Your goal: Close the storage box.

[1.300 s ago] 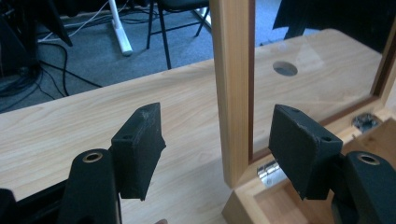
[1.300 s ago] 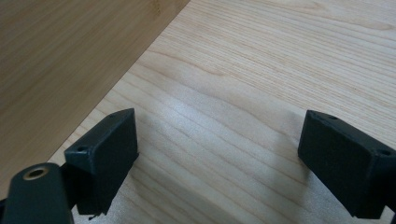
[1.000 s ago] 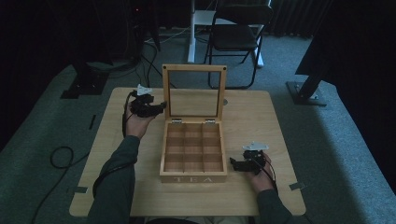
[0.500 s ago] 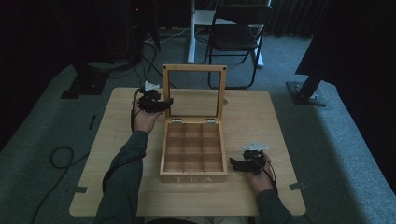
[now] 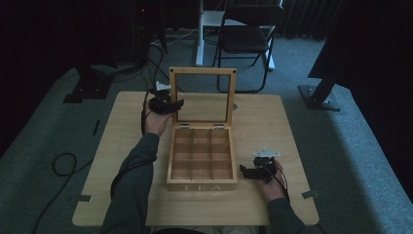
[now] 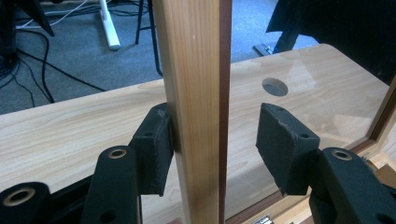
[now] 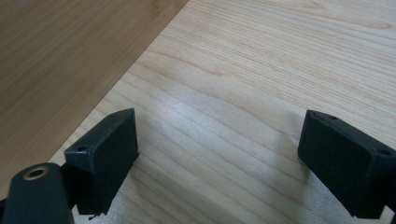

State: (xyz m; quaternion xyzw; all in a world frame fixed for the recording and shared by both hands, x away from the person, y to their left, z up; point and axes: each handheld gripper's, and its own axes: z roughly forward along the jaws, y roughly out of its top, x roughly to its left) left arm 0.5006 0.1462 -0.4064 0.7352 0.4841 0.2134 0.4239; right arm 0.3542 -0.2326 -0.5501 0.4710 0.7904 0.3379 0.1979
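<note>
A wooden tea box (image 5: 200, 185) stands open mid-table, its compartments empty and its glass-paned lid (image 5: 202, 71) upright. My left gripper (image 5: 174, 105) is at the lid's left edge. In the left gripper view the lid's wooden frame (image 6: 191, 70) stands between the jaws of the left gripper (image 6: 219, 135). The left pad (image 6: 156, 149) touches the frame, while the right pad (image 6: 282, 140) is apart from it, so the gripper is open. My right gripper (image 5: 243, 170) rests low on the table right of the box. It is open (image 7: 219, 154) with nothing between its jaws, and the box's side wall (image 7: 60, 60) lies beside it.
The light wooden table (image 5: 287, 141) has a round cable hole (image 5: 234, 106) behind the lid. A black folding chair (image 5: 246, 39) and a white stand leg (image 5: 199, 34) sit beyond the far edge. Cables (image 5: 63, 163) lie on the carpet at the left.
My left gripper has moved right along the table's far side until its jaws straddle the lid's left edge. The right gripper and the box have stayed put.
</note>
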